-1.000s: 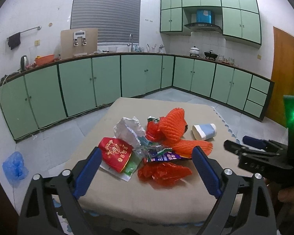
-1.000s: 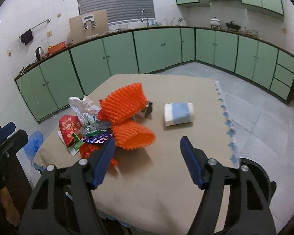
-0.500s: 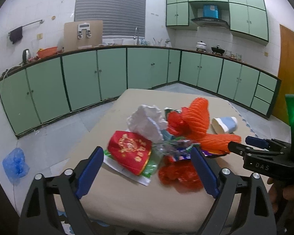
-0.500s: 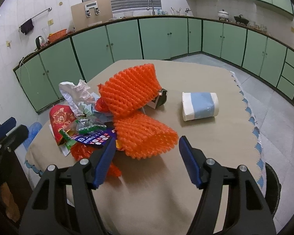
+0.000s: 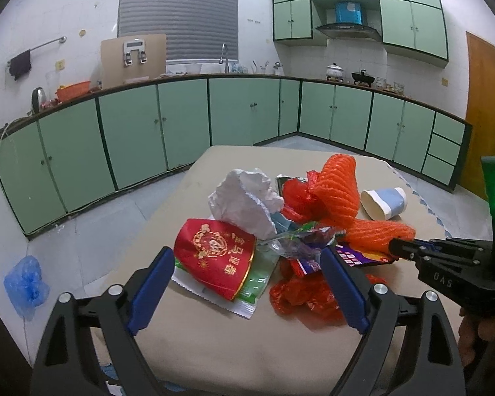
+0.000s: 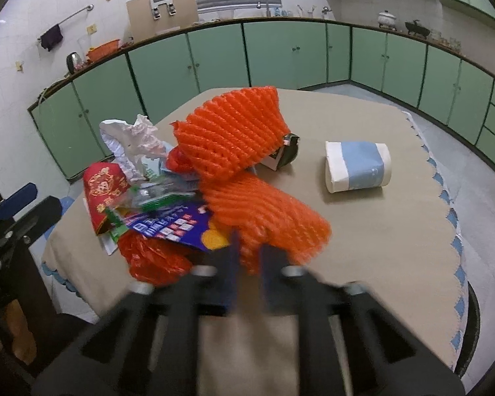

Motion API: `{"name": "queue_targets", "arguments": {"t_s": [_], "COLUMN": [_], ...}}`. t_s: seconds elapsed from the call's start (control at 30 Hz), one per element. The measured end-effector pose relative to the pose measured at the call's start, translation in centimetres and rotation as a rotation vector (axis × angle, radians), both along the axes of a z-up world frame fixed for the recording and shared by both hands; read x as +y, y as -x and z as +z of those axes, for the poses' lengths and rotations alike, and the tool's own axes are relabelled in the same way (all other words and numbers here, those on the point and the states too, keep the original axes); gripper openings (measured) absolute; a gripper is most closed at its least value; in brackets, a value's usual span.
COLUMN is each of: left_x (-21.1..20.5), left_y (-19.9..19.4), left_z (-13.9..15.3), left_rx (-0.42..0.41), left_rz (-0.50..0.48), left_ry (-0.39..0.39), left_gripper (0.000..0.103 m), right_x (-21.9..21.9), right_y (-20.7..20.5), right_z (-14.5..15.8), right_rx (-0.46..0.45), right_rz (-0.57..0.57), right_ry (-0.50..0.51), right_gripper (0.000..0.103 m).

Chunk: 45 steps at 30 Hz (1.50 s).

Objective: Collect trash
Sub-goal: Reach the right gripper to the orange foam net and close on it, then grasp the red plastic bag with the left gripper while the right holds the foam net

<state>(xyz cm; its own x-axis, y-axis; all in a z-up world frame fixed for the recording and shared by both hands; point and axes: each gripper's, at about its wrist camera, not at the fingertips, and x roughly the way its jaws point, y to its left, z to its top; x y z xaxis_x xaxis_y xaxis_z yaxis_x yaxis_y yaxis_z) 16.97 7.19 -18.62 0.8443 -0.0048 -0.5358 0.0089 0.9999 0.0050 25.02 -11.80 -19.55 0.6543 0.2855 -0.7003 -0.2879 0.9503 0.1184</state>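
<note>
Since the earlier frame both grippers have come lower and closer to the trash pile, and the right gripper (image 6: 247,257) jaws have just been closing: they are now pinching the near edge of the lower orange foam net (image 6: 267,217), nearly together with only the mesh between them. The left gripper (image 5: 247,283) is hovering with its jaws standing wide open, holding nothing, either side of the red packet with gold print (image 5: 216,257).

The trash pile is lying on the beige-covered bench (image 6: 363,231). Taking the lower orange foam net as the landmark: a second orange foam net (image 6: 231,135) is sitting just behind and partly over it; a purple wrapper (image 6: 175,226) is touching its left side; red plastic film (image 6: 151,260) is lying left of it at the bench's near edge; crumpled white paper (image 6: 128,138) is lying further back on the left. A white and blue paper cup (image 6: 358,166) is lying on its side well apart to the right. Green cabinets (image 5: 132,132) are lining the walls beyond.
</note>
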Motion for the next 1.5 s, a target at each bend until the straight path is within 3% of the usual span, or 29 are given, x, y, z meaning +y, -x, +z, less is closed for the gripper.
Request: {"name": "queue_targets", "arguments": {"t_s": [0.57, 0.63, 0.73, 0.8, 0.9, 0.93, 0.97, 1.3, 1.5], "left_x": [-6.8, -7.2, -7.9, -7.8, -7.8, -7.6, -7.4, -6.8, -10.0], "left_y": [0.3, -0.3, -1.6, -2.4, -2.8, -2.7, -2.5, 1.3, 2.2], "left_z": [-2.5, -3.1, -4.6, -5.7, -6.3, -6.3, -6.1, -0.5, 2.0], "left_rx": [0.029, 0.040, 0.083, 0.122, 0.139, 0.141, 0.141, 0.040, 0.003], "left_rz": [-0.076, -0.077, -0.085, -0.085, -0.083, -0.086, -0.096, -0.119, -0.200], "left_ry": [0.010, 0.020, 0.020, 0.025, 0.003, 0.008, 0.026, 0.054, 0.064], "left_gripper": [0.086, 0.079, 0.056, 0.048, 0.026, 0.011, 0.004, 0.001, 0.001], "right_x": [-6.1, -6.4, -6.9, -7.2, -7.7, -7.7, -7.7, -9.3, -12.2], "right_y": [4.0, 4.4, 4.6, 4.8, 5.2, 5.4, 5.6, 7.9, 10.0], "right_z": [4.0, 3.9, 3.8, 3.9, 4.2, 4.3, 4.6, 6.7, 7.8], "right_rx": [-0.128, -0.134, -0.129, -0.126, -0.125, -0.128, -0.132, -0.175, -0.190], "right_rz": [-0.078, -0.084, -0.094, -0.101, -0.109, -0.111, -0.112, -0.142, -0.199], "right_ry": [-0.009, -0.004, -0.008, -0.011, -0.021, -0.022, -0.022, -0.039, -0.038], "right_gripper": [0.005, 0.005, 0.005, 0.005, 0.005, 0.005, 0.005, 0.005, 0.005]}}
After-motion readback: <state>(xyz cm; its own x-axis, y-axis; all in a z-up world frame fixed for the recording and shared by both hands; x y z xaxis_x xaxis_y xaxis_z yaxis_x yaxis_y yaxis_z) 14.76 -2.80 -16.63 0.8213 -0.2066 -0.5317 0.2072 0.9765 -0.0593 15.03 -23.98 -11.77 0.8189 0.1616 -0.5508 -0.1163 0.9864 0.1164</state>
